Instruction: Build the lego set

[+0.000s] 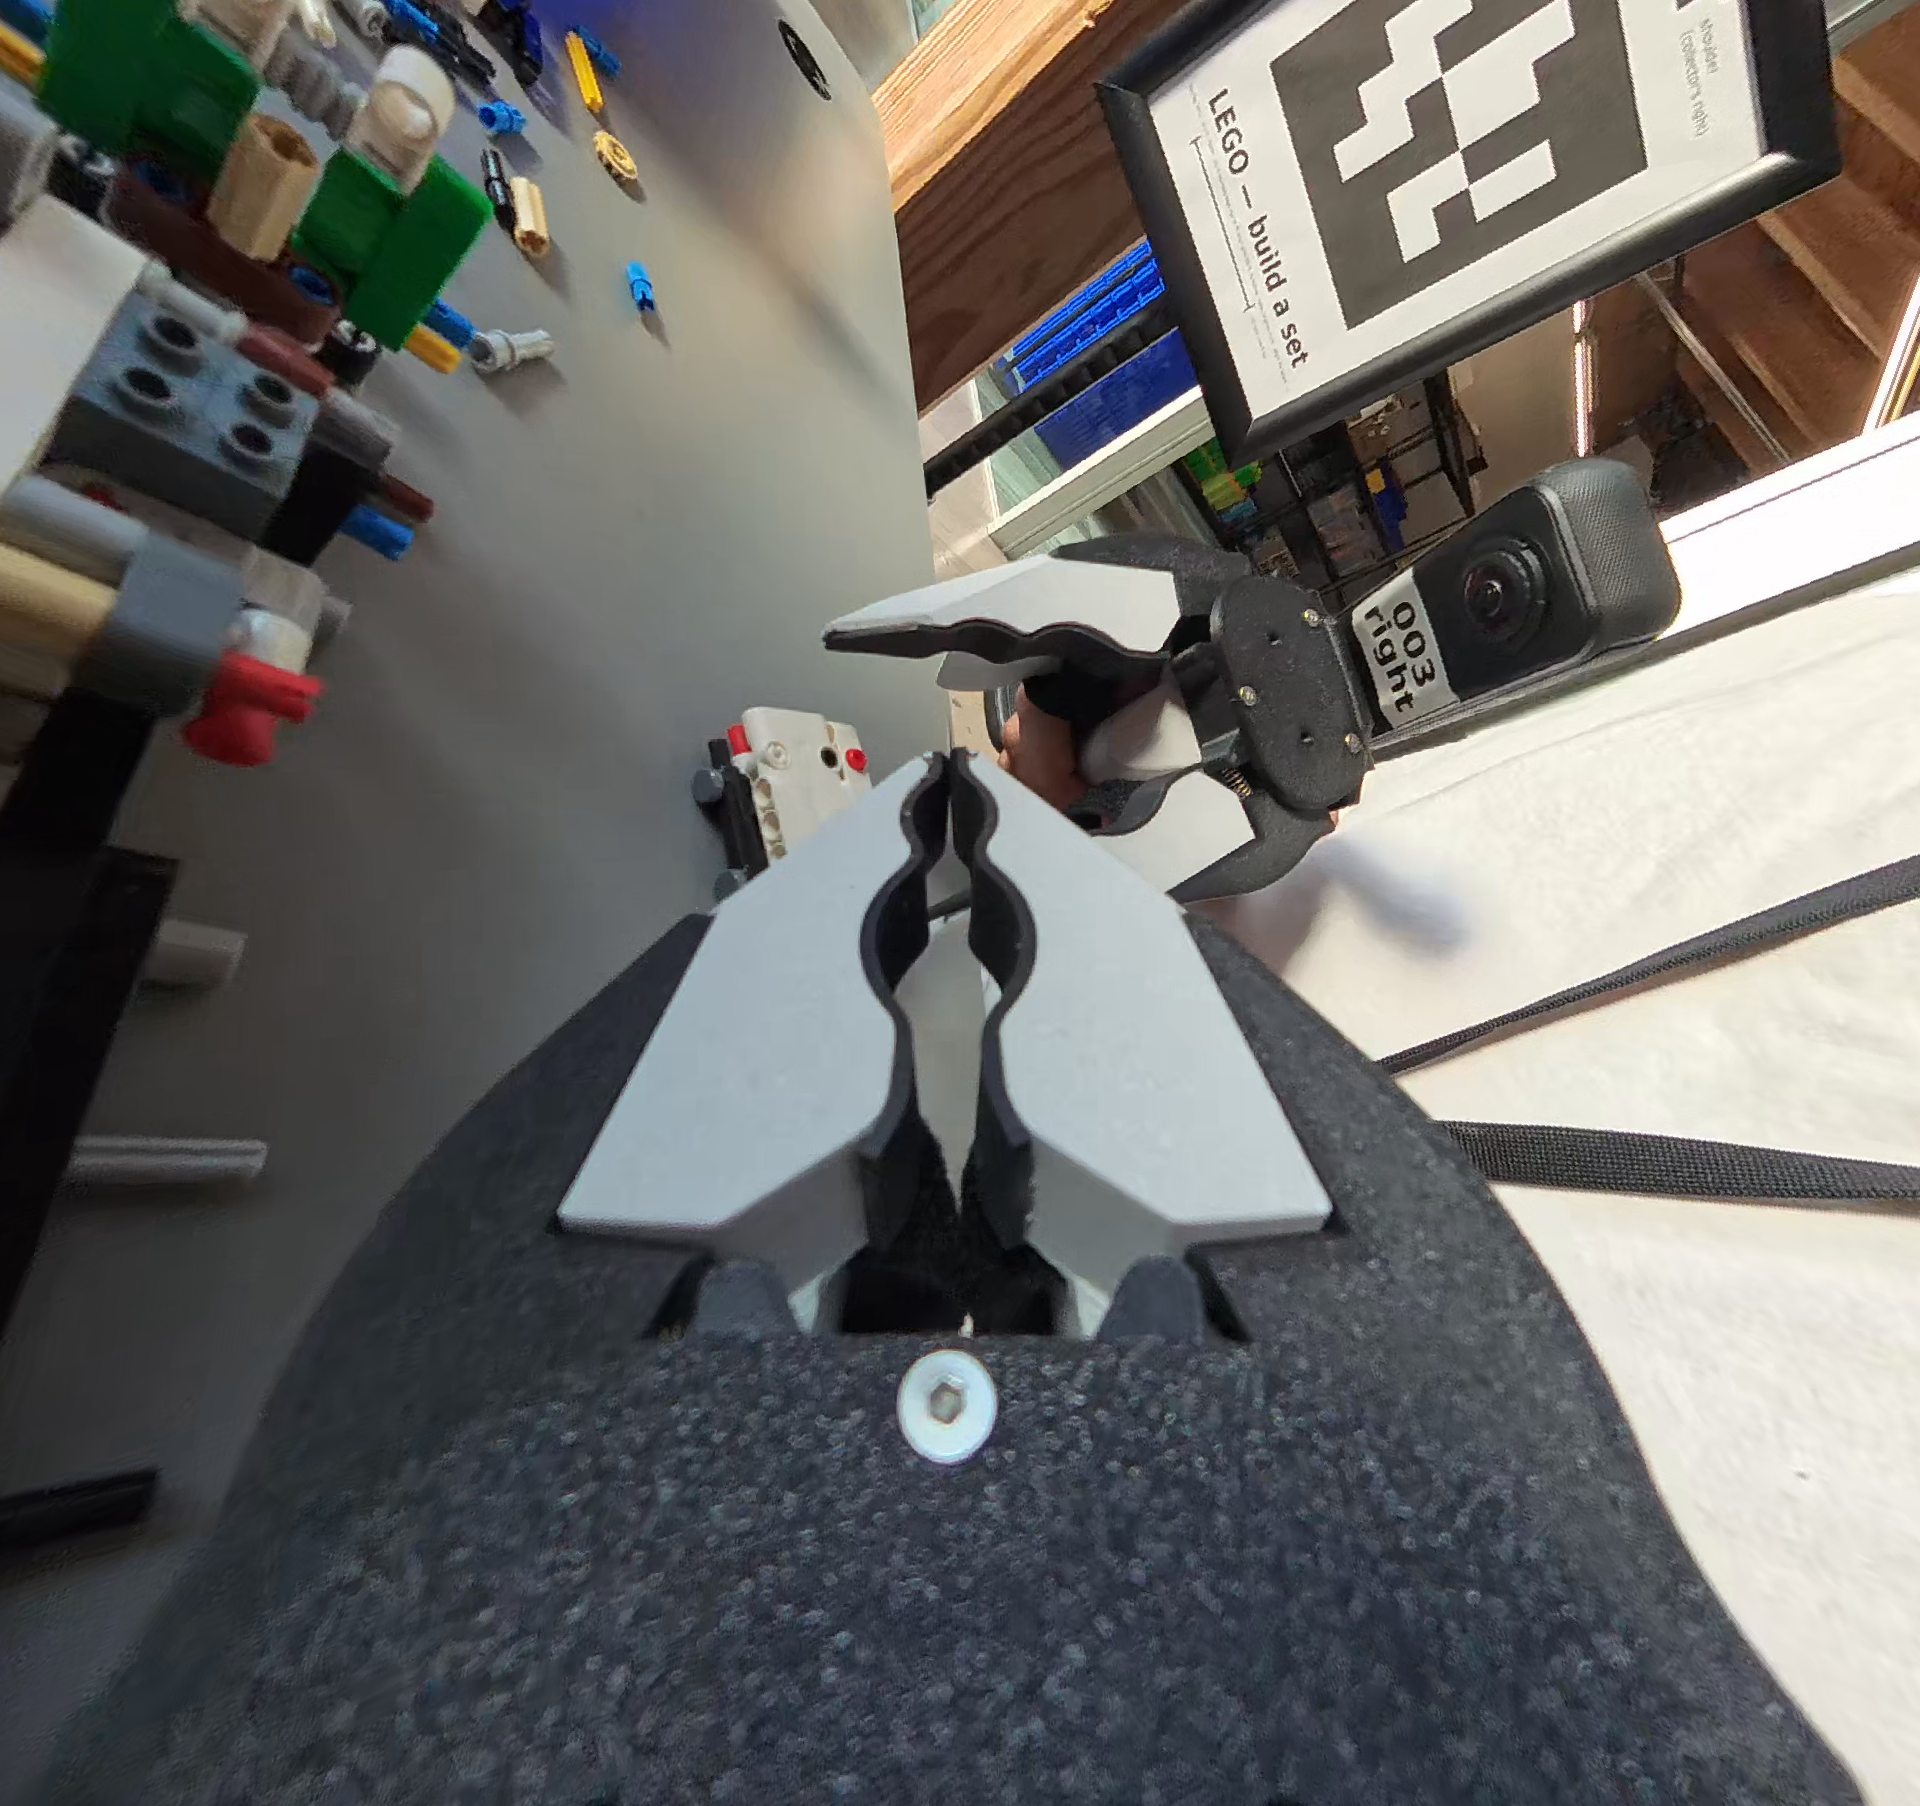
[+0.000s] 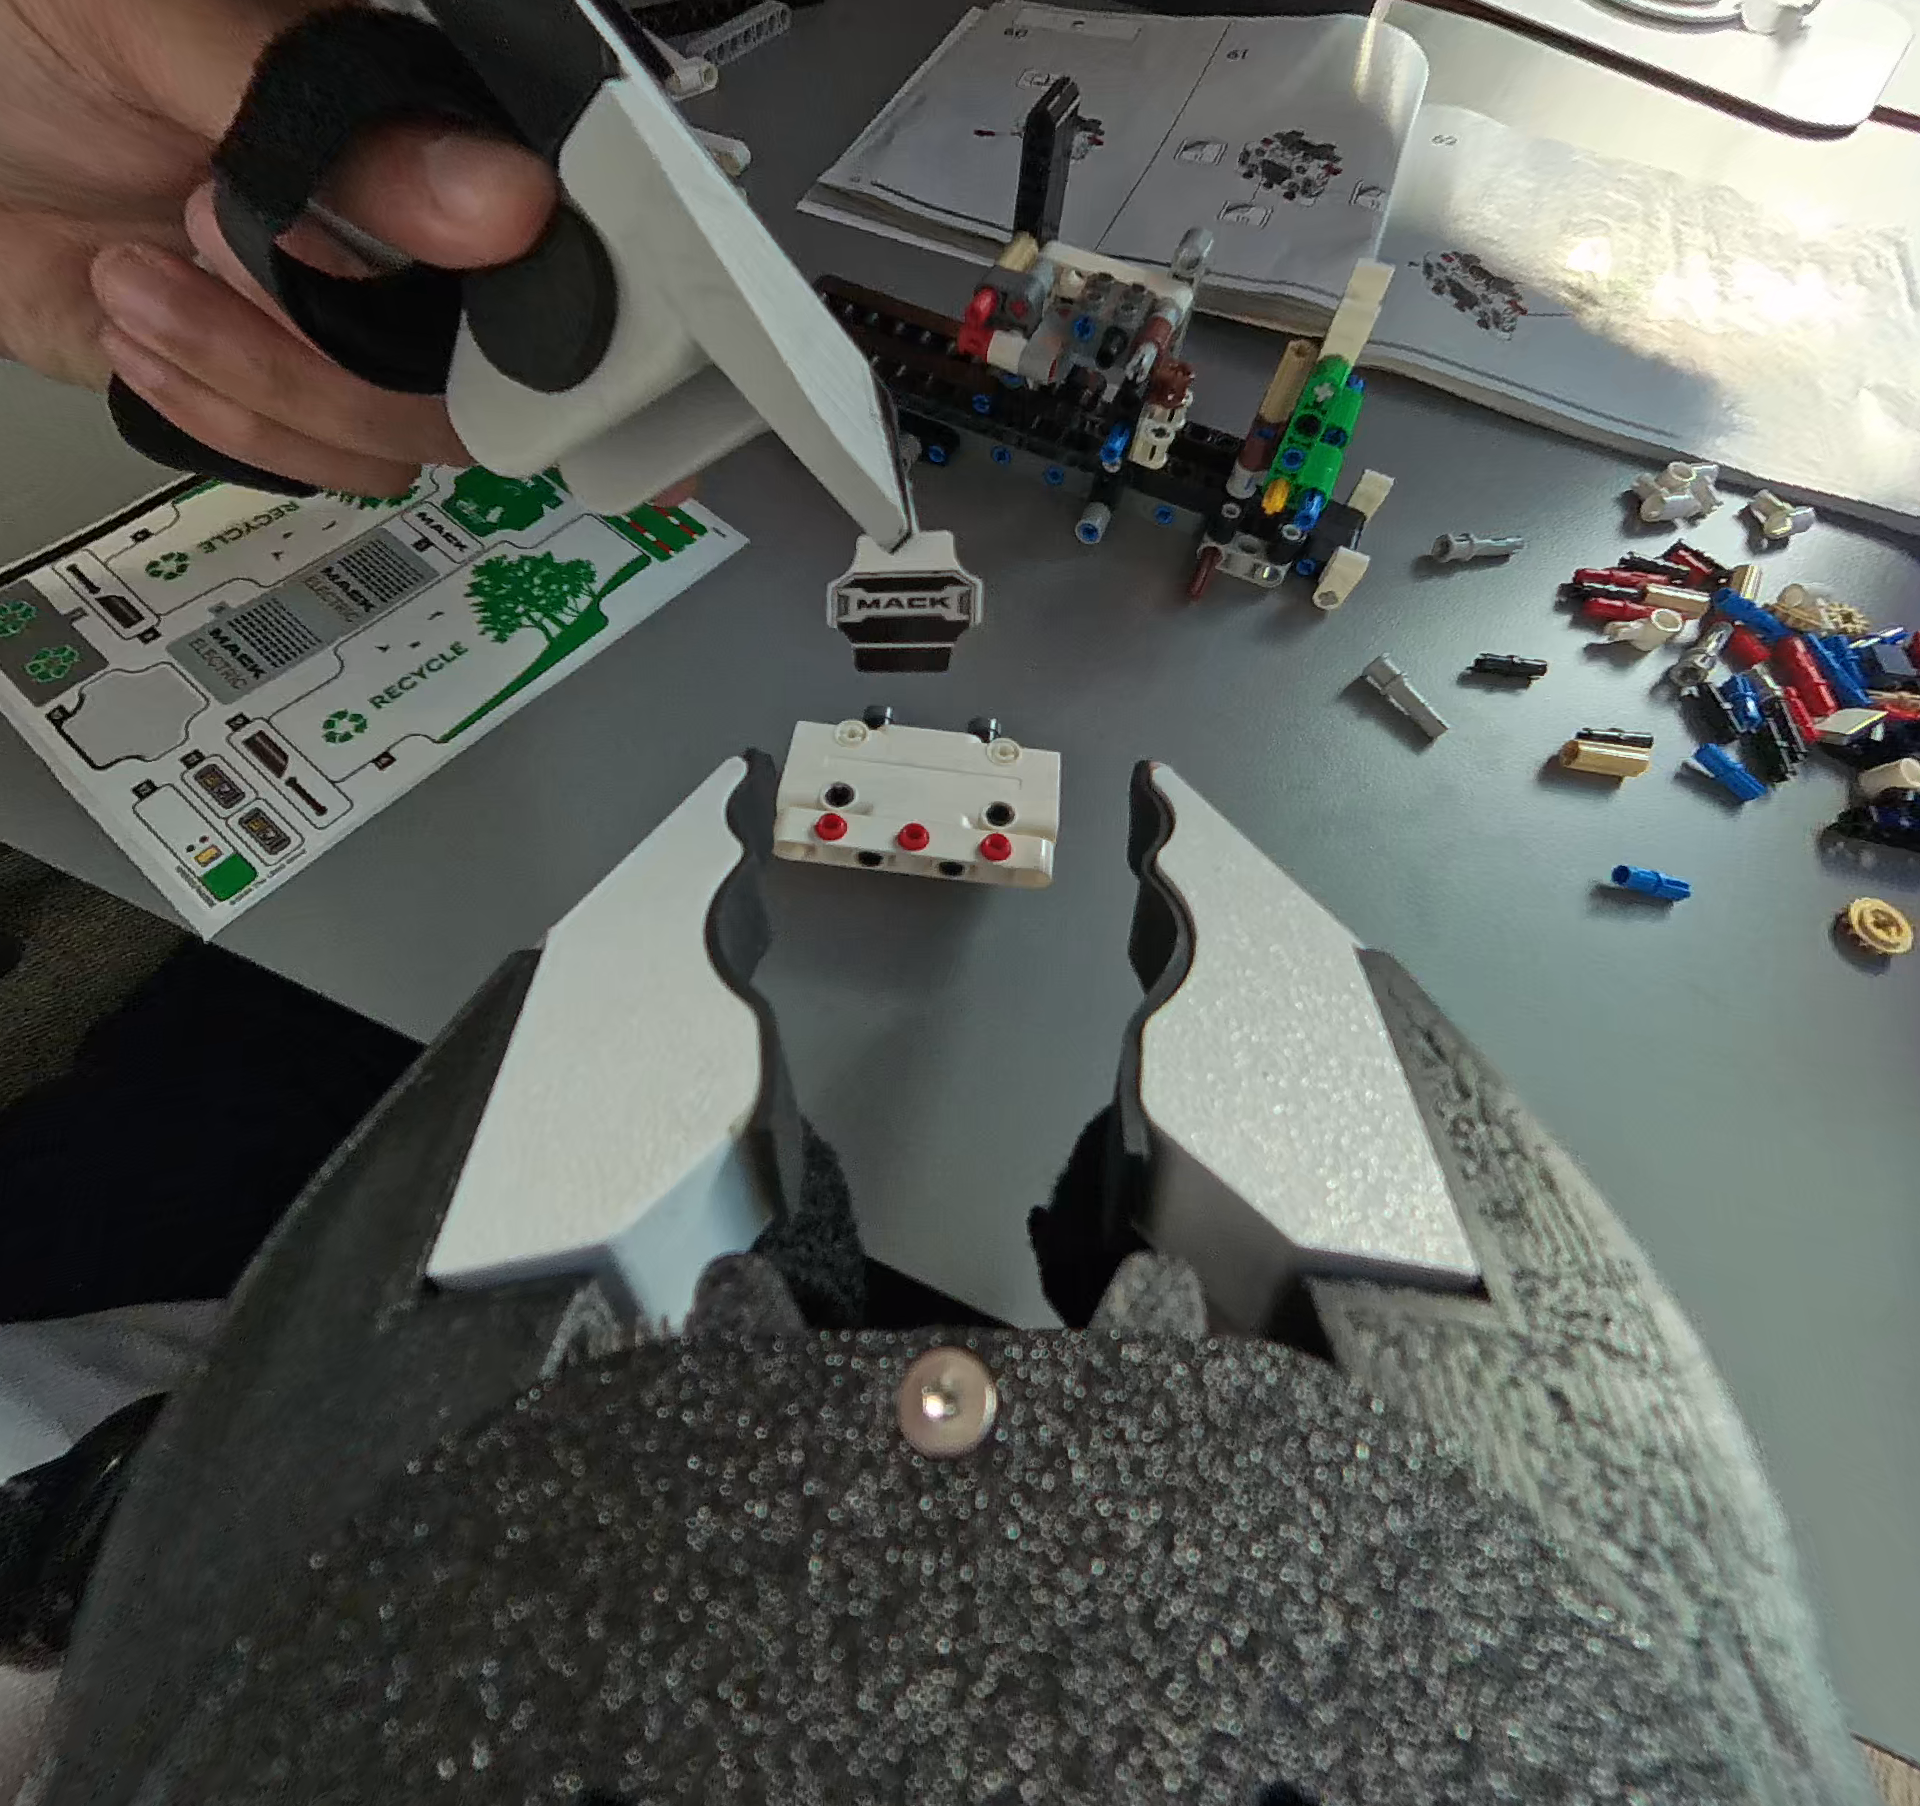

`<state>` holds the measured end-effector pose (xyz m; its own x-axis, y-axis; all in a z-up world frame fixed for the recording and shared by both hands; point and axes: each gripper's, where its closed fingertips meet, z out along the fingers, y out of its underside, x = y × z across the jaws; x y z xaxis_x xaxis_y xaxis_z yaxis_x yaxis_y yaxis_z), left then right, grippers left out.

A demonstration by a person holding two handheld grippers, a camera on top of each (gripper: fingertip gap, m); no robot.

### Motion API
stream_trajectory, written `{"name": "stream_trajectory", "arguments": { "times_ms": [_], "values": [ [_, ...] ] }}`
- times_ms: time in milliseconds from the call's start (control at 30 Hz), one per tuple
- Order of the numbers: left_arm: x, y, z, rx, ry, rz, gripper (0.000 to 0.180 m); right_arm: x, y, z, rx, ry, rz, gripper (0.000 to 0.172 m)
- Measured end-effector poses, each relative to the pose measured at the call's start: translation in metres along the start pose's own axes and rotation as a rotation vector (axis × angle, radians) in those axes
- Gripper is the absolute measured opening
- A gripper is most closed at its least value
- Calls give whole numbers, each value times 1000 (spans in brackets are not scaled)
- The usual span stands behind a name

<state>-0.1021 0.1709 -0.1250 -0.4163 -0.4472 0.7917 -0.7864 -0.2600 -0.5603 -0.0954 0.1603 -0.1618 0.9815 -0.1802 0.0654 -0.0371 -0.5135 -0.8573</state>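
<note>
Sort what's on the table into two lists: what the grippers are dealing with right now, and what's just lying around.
In hand:
- left gripper, shut on a small sticker by its top edge
- right gripper, open, white block with red pins between its fingers, untouched

Lying about:
- sticker sheet
- open instruction booklet
- half-built model
- loose pins pile
</note>
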Motion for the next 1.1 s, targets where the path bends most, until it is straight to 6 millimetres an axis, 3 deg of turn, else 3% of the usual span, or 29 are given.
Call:
{"name": "stream_trajectory", "arguments": {
  "times_ms": [33, 300, 500, 700, 1100],
  "values": [
    [-2, 0, -2, 6, 0, -12, 0, -1, 1, 1, -9, -11, 10, 67],
    [-6, 2, -3, 31, 34, -69, 0, -2, -5, -1, 60, -69, 11, 60],
    [-15, -1, -2, 44, 20, -168, 0, -1, 2, -1, 41, -35, 19, 67],
    [-17, 10, 6, 15, 45, -277, 0, -6, 6, 3, 2, -14, 15, 66],
    [-25, 14, 14, -14, -1, -300, 0, -4, 17, 11, -68, -27, 19, 59]
  ]
}}
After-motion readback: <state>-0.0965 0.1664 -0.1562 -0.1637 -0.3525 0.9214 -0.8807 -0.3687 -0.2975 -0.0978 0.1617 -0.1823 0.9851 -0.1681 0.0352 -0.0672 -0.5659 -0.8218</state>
